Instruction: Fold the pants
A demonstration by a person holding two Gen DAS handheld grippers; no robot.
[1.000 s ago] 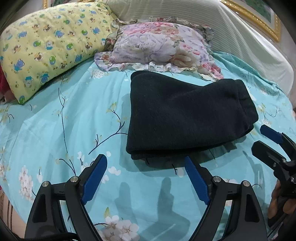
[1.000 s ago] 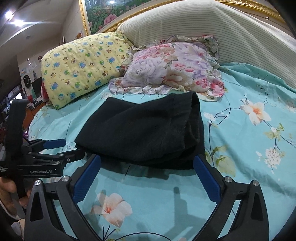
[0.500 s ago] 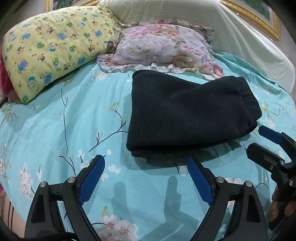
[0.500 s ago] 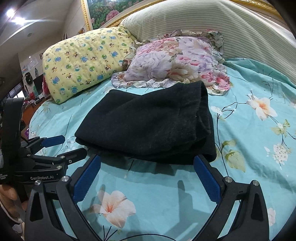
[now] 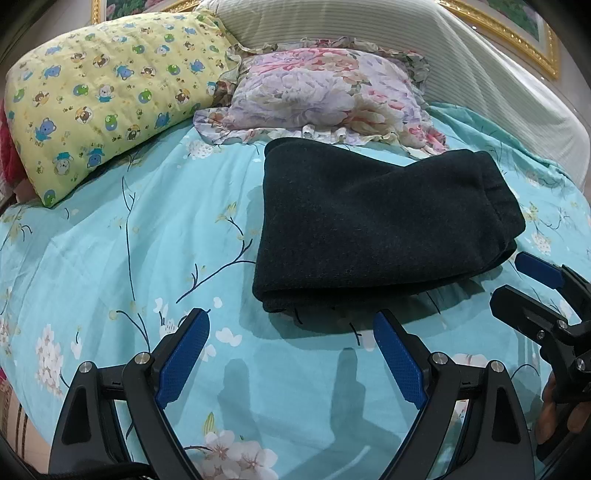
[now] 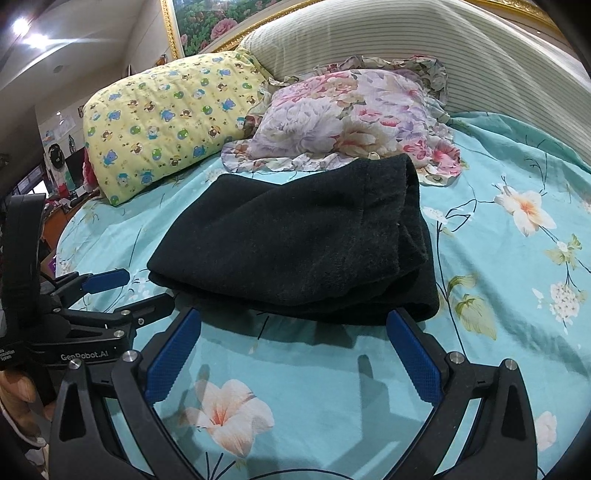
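The black pants (image 5: 369, 225) lie folded into a thick rectangle on the turquoise floral bedsheet (image 5: 129, 258); they also show in the right wrist view (image 6: 303, 243). My left gripper (image 5: 291, 343) is open and empty, just short of the bundle's near edge. My right gripper (image 6: 295, 343) is open and empty, just short of the near right edge. Each gripper shows in the other's view: the right gripper (image 5: 528, 284) at the right edge, the left gripper (image 6: 129, 288) at the left edge.
A yellow cartoon-print pillow (image 5: 103, 96) and a floral frilled pillow (image 5: 325, 96) lie behind the pants. A striped headboard cushion (image 6: 424, 48) stands at the back. A gold-framed painting (image 6: 221, 22) hangs above. Room clutter (image 6: 62, 173) shows at far left.
Both grippers have drawn back slightly from the folded pants and stayed open. The pants have not moved.
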